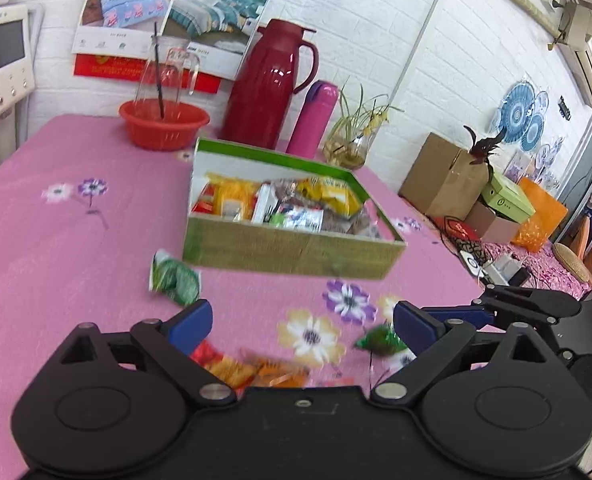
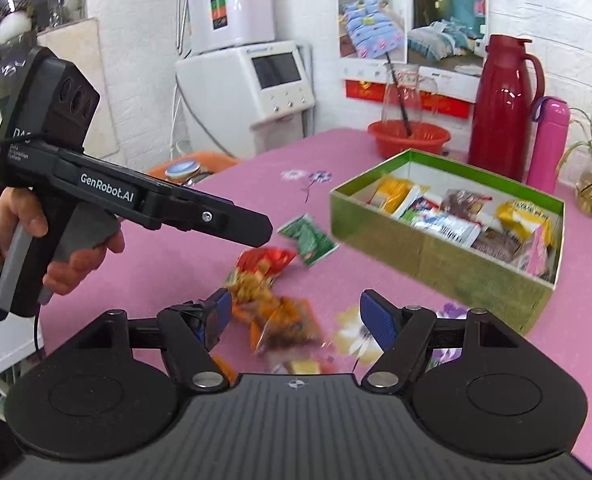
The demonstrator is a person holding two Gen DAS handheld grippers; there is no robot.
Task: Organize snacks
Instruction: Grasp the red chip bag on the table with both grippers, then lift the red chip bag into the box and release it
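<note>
A green box [image 1: 288, 254] with several snack packets inside stands mid-table; it also shows in the right wrist view [image 2: 436, 258]. A green packet [image 1: 174, 276] lies left of the box, also seen in the right wrist view [image 2: 308, 238]. Orange-red snack packets [image 1: 240, 368] lie under my open, empty left gripper [image 1: 300, 320]. A small green wrapper [image 1: 380, 340] lies by its right finger. My right gripper [image 2: 300, 316] is open and empty above orange packets [image 2: 280, 316]. A red packet [image 2: 264, 260] lies beyond them. The left gripper body [image 2: 136, 200] shows in the right wrist view.
A red basin [image 1: 164, 124] with a glass jug, a red thermos [image 1: 268, 84], a pink bottle [image 1: 314, 120] and a plant vase [image 1: 348, 148] stand behind the box. Cardboard boxes [image 1: 444, 176] sit to the right. A white machine [image 2: 248, 84] stands past the table's left edge.
</note>
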